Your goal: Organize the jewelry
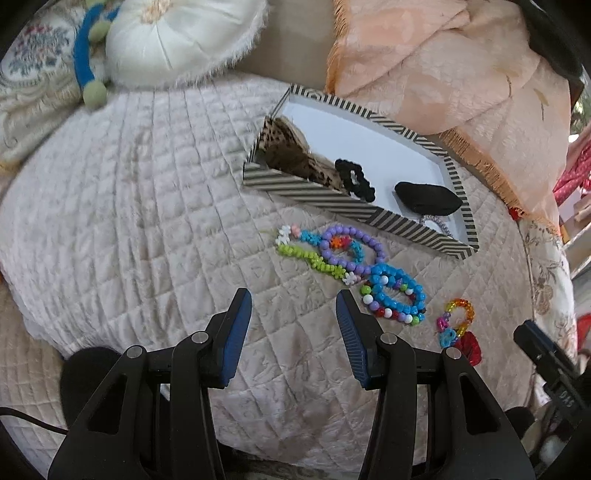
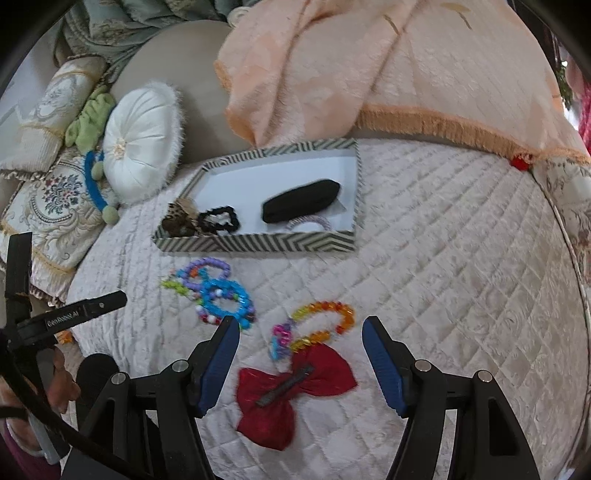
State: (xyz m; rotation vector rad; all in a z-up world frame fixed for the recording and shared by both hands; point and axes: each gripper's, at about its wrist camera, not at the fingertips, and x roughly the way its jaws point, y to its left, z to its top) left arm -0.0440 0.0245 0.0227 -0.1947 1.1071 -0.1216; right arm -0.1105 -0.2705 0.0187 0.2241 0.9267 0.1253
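Observation:
A striped tray (image 1: 317,194) (image 2: 258,242) lies on the quilted bed and holds a black scrunchie (image 1: 354,179) (image 2: 218,219), a black pouch (image 1: 428,197) (image 2: 301,205), a leopard item (image 1: 284,147) (image 2: 181,218) and a silver band (image 2: 310,222). In front of it lie a purple bead bracelet (image 1: 351,245), a blue bead bracelet (image 1: 397,293) (image 2: 225,301), an orange bead bracelet (image 1: 458,314) (image 2: 321,321) and a red bow clip (image 2: 291,387) (image 1: 469,347). My left gripper (image 1: 293,295) is open above bare quilt, left of the blue bracelet. My right gripper (image 2: 301,325) is open, its fingers on either side of the orange bracelet and bow.
A white round cushion (image 1: 173,33) (image 2: 142,144) and embroidered pillows (image 2: 55,206) sit at the back left. A peach fringed blanket (image 1: 461,74) (image 2: 388,74) lies behind the tray. The left gripper's body (image 2: 74,314) shows at the right wrist view's left edge.

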